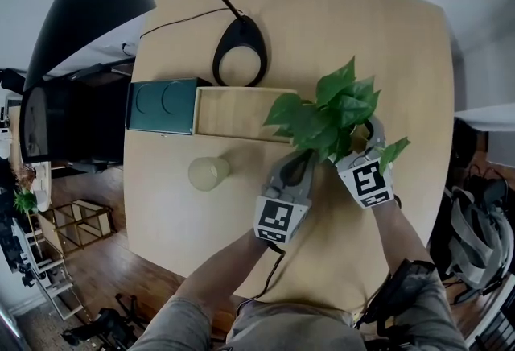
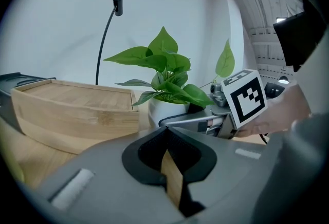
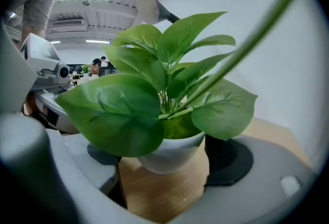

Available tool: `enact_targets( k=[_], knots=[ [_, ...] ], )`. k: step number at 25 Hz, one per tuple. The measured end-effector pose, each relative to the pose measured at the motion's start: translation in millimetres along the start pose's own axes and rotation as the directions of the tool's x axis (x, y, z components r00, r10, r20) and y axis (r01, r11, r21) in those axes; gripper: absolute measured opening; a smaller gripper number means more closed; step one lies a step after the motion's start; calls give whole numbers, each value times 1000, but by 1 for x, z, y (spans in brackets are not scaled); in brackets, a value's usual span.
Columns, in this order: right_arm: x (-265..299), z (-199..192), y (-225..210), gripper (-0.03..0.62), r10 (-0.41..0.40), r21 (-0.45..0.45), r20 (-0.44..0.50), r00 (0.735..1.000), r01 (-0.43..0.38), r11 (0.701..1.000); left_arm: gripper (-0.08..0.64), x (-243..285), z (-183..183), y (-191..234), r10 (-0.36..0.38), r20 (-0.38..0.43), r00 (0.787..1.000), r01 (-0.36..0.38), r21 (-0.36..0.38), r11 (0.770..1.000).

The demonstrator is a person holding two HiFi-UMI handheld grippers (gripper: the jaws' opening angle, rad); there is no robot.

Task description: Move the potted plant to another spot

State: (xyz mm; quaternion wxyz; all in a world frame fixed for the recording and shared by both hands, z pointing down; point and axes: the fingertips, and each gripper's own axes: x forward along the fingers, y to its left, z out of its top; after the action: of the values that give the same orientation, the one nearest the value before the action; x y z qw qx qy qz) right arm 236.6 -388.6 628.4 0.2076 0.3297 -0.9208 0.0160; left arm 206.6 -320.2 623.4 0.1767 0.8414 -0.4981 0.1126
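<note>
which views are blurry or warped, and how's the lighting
Head view: fisheye curves the table edges, lighting soft and even. Left gripper view: potted plant sharp, foreground blurred, corners dark. Right gripper view: plant's close leaves soft, strong fisheye bulge.

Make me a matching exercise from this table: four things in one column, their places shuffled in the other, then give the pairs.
Things
1. potted plant
2. wooden box
3. pale cup
4. lamp base

Places
A. black ring on the far side of the table
B. between the jaws of the open right tongs
C. directly beside the teal box
D. standing alone, on the near side of the teal box

Pairs: 1-B, 2-C, 3-D, 4-A
</note>
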Motion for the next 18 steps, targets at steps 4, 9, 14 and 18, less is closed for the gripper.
enact_targets(
  k=[4,9,14,18],
  knots=[
    [1,3,-3,465,-17,13,19,1000,17,1000,-6,1,0,3,3,1,1000,-3,3,1000],
    [-3,1,-3,457,-32,24,17,999,32,999,-6,-1,1,5,3,1,1000,-3,14,1000],
    [-12,-2,5,454,-24,32,23,999,23,999,-6,-3,3,2,-1,3,1000,1,29,1000],
    [-25,4,11,454,-28,43,37,999,26,999,-6,-9,12,-5,-8,15,1000,8,40,999]
  ],
)
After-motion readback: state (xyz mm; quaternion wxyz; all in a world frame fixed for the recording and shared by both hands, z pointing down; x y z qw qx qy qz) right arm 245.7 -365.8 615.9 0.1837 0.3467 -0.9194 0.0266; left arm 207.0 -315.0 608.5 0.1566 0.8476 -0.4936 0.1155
